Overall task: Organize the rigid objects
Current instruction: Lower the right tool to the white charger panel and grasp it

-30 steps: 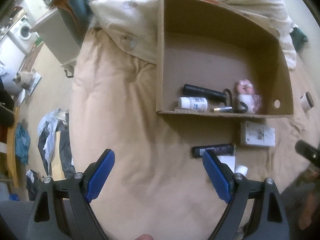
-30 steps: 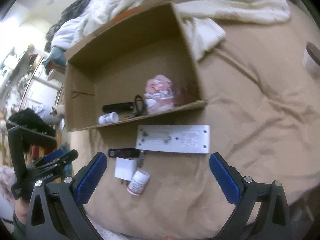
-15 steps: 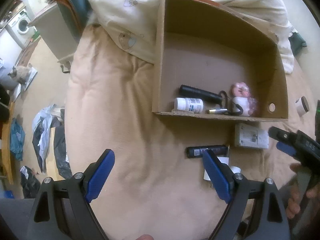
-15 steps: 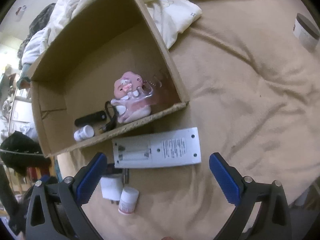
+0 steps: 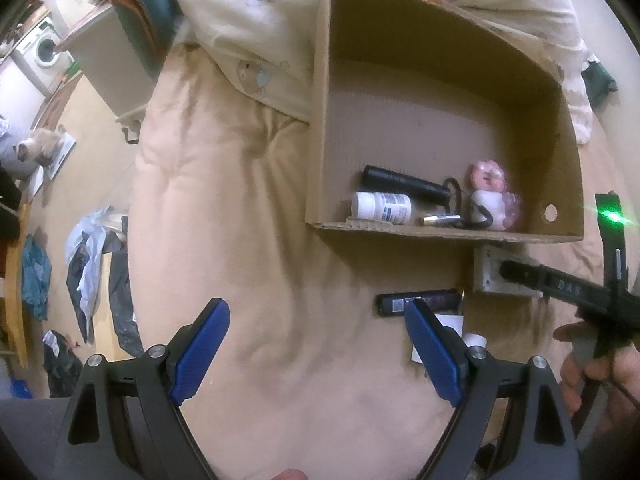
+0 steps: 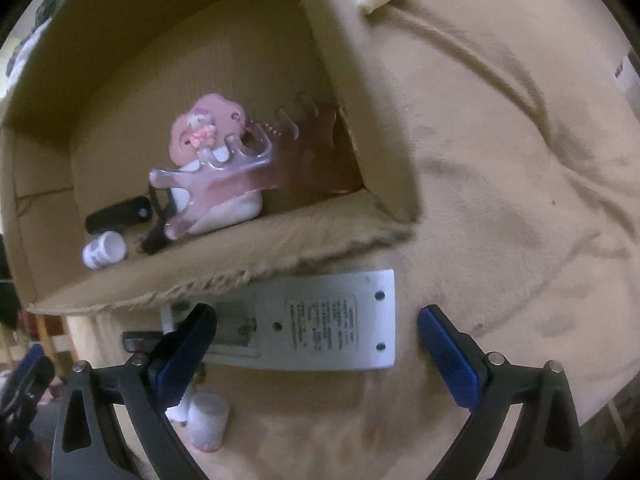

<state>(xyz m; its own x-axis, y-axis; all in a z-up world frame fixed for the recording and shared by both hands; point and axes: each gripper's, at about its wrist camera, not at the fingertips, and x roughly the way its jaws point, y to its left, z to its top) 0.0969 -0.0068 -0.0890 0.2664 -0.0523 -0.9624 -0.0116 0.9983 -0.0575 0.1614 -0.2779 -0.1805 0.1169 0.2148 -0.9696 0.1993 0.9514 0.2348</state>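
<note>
The white power strip (image 6: 304, 322) lies flat on the bed (image 6: 500, 200), label side up, just in front of the near wall of the cardboard box (image 6: 248, 256), and the right tool (image 6: 318, 344) hangs over it with its jaws spread wide, one blue pad over the strip's left part and the other just past its right end, neither pressing on it. It looks like a stiff plastic slab, fairly light, smooth enough to slip, so a pinch across its narrow width near the middle would likely hold better than one along its length; the soft bedding gives under it, which should let the pads get down past its edges. The left tool (image 5: 318, 350) is also spread, holding nothing, above bare bedding. Outside the box I count four things: one power strip, one slim black bar (image 5: 418, 303), one white square block (image 6: 176, 410) and one small white bottle (image 6: 208, 420) lying on its side. Inside the box: one white pill bottle (image 5: 382, 208), one black cylinder (image 5: 404, 182), one pink and white figure (image 6: 208, 148), one clear pink hair claw (image 6: 240, 168), one small metal-tipped piece (image 5: 440, 220) and a black loop (image 5: 456, 196) I cannot identify.
</note>
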